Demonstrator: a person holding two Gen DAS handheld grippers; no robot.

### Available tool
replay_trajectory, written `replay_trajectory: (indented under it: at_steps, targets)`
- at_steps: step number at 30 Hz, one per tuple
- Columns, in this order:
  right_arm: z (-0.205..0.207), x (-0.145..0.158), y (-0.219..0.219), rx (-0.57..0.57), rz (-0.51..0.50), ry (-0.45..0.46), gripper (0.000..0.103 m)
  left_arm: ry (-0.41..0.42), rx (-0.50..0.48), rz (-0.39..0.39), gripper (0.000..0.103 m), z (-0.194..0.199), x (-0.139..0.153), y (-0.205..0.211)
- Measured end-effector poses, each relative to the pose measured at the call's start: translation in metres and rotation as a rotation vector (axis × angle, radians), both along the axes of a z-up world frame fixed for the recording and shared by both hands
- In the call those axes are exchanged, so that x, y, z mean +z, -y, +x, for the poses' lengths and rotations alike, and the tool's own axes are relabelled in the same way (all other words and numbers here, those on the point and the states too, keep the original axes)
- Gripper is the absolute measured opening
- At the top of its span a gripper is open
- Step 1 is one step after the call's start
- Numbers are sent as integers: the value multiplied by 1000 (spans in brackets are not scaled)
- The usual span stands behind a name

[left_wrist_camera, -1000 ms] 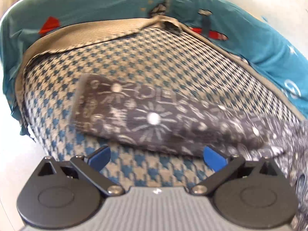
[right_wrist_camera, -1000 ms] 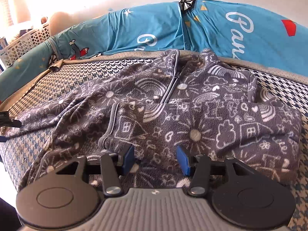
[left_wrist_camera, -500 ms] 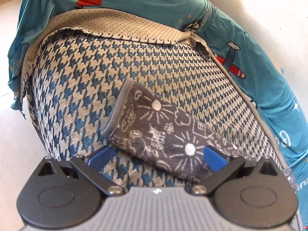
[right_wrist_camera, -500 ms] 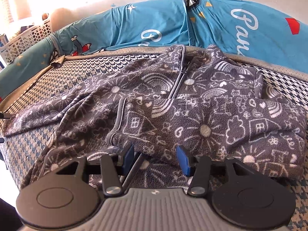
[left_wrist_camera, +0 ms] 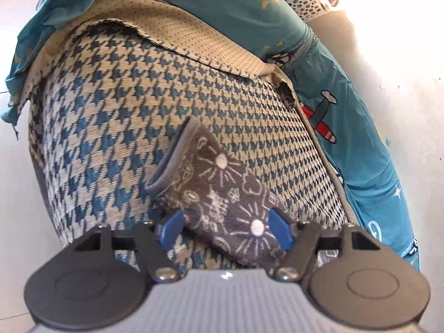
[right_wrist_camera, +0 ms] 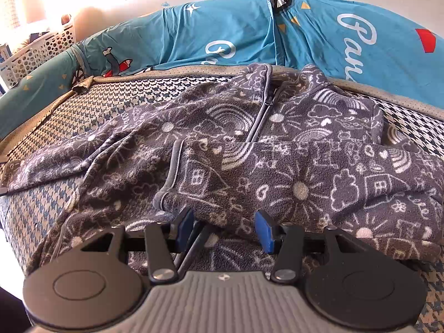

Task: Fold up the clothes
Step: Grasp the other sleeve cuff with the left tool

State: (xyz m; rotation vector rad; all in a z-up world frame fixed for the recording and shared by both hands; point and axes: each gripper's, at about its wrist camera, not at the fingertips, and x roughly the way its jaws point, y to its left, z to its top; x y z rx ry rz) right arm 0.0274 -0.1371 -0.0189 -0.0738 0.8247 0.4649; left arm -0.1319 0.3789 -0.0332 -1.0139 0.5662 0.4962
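Your left gripper is closing its jaws, with the sleeve cuff end of the grey fleece jacket between the blue pads; whether they already press the cloth, you cannot tell. Your right gripper sits part-open over the other sleeve, folded across the jacket's front; a grip there is hard to make out. The jacket lies zip-up on the houndstooth cushion, its hem hidden behind the gripper body. Beyond, a teal printed cover is cut off at the frame edge, and a perforated white basket fades into glare.
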Motion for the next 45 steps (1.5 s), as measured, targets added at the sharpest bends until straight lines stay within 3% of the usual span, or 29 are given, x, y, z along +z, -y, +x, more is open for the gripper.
replay_trajectory:
  at_steps: [3,5,12,19,24,28,30,31,34,35,40,43,45]
  targets:
    - [1,-1,-2,0,-1,1,48,-22,0,25,47,1,-1,-3]
    - [1,-1,-3,0,0,1,48,-51,28,29,34,-1,-3,-4]
    - [1,-4,-7,4,-10,3,48,-74,76,-6,31,-13,-9,-11]
    - [2,-5,-10,0,-18,3,48,-82,109,1,50,-22,-9,-13]
    - [3,-6,-12,1,-22,6,49,-51,129,-5,56,-14,-14,-20]
    - [2,-6,-12,4,-24,9,49,-21,125,8,78,-4,-18,-17]
    - [2,-6,-11,5,-22,8,49,-14,133,15,79,-1,-18,-16]
    - [2,-6,-11,7,-22,8,49,2,137,7,76,-2,-18,-16]
    - [2,-6,-11,10,-24,9,49,58,114,-49,36,-3,-20,-17]
    - [2,-6,-12,9,-25,8,49,56,110,-59,28,-1,-22,-17]
    - [2,-7,-12,10,-32,10,49,86,85,-33,24,3,-18,-14]
    - [3,-7,-12,9,-33,10,49,34,93,24,24,10,-18,-12]
    - [3,-7,-13,10,-33,10,49,6,142,-17,18,9,-28,-18]
